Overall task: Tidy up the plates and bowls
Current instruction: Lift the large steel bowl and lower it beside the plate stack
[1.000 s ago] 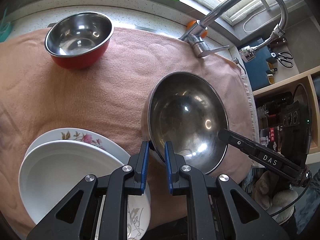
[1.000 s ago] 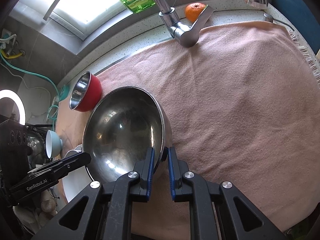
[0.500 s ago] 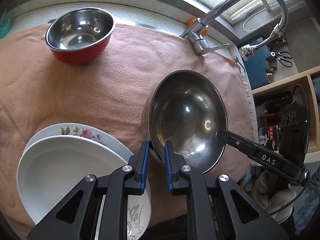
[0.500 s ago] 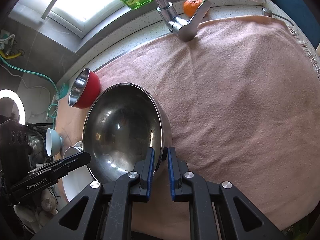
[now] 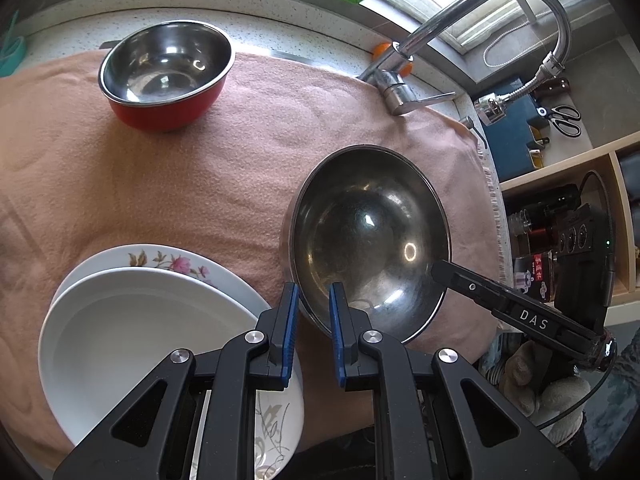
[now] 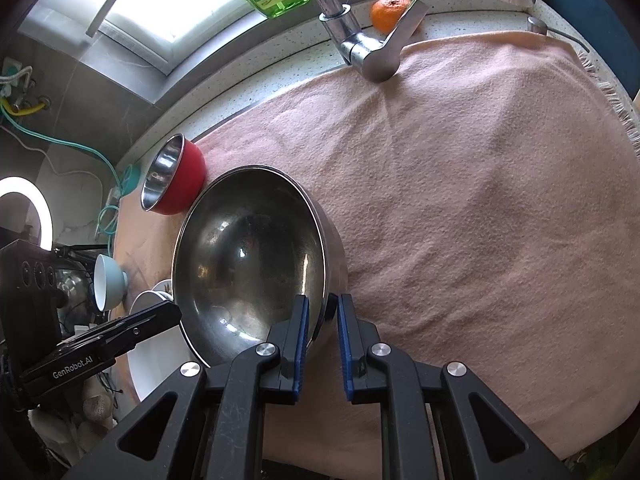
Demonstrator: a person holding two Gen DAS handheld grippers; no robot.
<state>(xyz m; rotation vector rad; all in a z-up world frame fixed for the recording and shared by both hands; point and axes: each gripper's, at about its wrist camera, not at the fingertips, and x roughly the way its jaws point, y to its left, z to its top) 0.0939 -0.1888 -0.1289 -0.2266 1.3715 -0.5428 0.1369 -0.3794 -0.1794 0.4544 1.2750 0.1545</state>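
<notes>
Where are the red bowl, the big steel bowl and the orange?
red bowl [image 5: 168, 108], left wrist view, on its red outer wall.
big steel bowl [image 6: 248, 264], right wrist view, on its inner bottom.
orange [image 6: 388, 12], right wrist view, on its peel.

Grippers [image 5: 528, 322] [image 6: 92, 356] read "DAS", apparently "GenRobot.AI".

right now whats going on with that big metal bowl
A person is holding the big steel bowl with both tools at once. The left hand-held gripper straddles its near rim, and the right hand-held gripper straddles the opposite rim, one finger inside and one outside each. The bowl sits over the pink towel, between the red bowl and the stacked plates.
</notes>
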